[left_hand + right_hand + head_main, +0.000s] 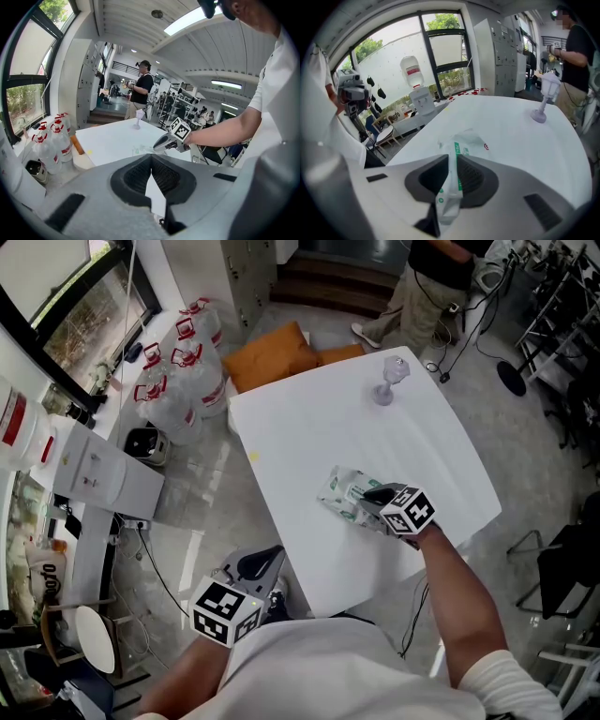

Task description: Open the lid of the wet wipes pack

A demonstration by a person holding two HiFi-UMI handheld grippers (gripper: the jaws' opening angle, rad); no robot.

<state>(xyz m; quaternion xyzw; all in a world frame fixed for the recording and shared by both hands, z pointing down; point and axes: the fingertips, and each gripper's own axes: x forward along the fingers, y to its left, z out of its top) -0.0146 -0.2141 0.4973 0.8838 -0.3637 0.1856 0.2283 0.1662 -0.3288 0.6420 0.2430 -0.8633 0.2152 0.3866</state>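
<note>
The pack [339, 491] is a soft, crinkled white pouch with green print and a small red mark; it lies on the white table [309, 427], toward the near right edge; its near end rises folded and narrow, pinched between the right gripper's [452, 161] jaws; its lid cannot be made out.

The head view looks steeply down on the white table [309, 427], the left gripper view faces across it from off its near edge, the right gripper view from close above; all share its wet wipes pack [349, 491].
</note>
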